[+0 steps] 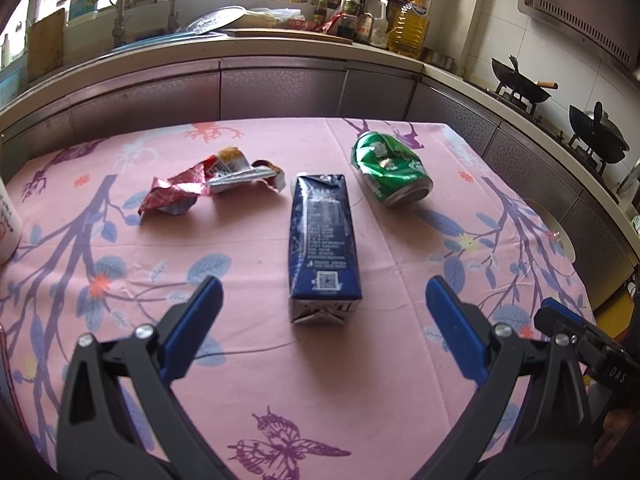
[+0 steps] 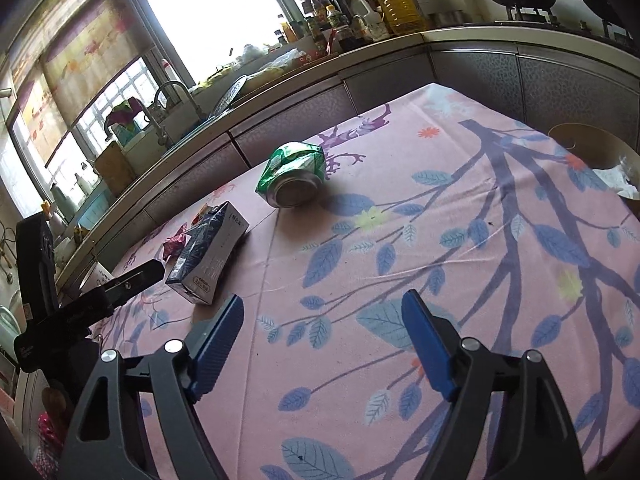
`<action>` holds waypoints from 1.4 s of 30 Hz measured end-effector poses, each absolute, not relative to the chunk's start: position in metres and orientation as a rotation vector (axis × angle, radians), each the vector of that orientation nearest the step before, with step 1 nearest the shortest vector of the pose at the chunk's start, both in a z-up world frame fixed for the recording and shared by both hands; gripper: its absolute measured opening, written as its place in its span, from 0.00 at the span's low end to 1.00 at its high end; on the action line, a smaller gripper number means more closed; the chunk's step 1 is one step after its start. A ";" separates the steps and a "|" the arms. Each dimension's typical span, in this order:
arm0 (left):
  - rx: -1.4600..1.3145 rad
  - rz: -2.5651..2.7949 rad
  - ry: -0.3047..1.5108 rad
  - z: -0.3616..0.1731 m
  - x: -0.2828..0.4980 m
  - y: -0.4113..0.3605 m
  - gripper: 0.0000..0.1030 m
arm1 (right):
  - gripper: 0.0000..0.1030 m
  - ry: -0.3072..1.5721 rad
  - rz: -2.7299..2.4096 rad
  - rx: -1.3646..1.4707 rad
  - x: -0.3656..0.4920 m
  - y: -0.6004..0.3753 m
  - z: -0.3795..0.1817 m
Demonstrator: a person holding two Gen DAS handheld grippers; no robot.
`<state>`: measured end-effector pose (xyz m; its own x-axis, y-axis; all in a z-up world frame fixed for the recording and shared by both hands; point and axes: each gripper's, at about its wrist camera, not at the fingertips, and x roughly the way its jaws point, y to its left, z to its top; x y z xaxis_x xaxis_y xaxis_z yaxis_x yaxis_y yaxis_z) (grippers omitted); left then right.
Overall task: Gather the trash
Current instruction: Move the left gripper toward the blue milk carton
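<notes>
A dark blue drink carton (image 1: pixel 323 246) lies on the pink tablecloth, lengthwise just ahead of my open, empty left gripper (image 1: pixel 324 292). A crumpled red and white wrapper (image 1: pixel 208 188) lies to its left, and a crushed green can (image 1: pixel 390 172) to its right. In the right wrist view the carton (image 2: pixel 208 256) is at the left, the can (image 2: pixel 294 182) is farther ahead, and a bit of the wrapper (image 2: pixel 176 244) shows behind the carton. My right gripper (image 2: pixel 322 308) is open and empty above bare cloth. The left gripper's finger (image 2: pixel 136 276) shows beside the carton.
A brown bin (image 2: pixel 596 152) with white paper inside stands past the table's right edge; its rim also shows in the left wrist view (image 1: pixel 560 232). A white container (image 1: pixel 8 224) stands at the table's left edge. The kitchen counter (image 1: pixel 280 46) with sink, bottles and woks runs behind the table.
</notes>
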<state>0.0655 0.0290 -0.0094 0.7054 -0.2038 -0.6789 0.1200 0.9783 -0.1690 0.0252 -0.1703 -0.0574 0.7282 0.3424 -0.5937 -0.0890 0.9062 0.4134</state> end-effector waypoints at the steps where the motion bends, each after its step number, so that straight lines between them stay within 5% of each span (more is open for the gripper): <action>1: -0.109 -0.181 0.773 -0.011 0.067 0.027 0.94 | 0.75 0.726 0.243 0.381 0.025 -0.171 -0.060; 42: -0.095 -0.149 0.824 -0.034 0.086 0.024 0.94 | 0.73 0.744 0.248 0.396 0.023 -0.174 -0.069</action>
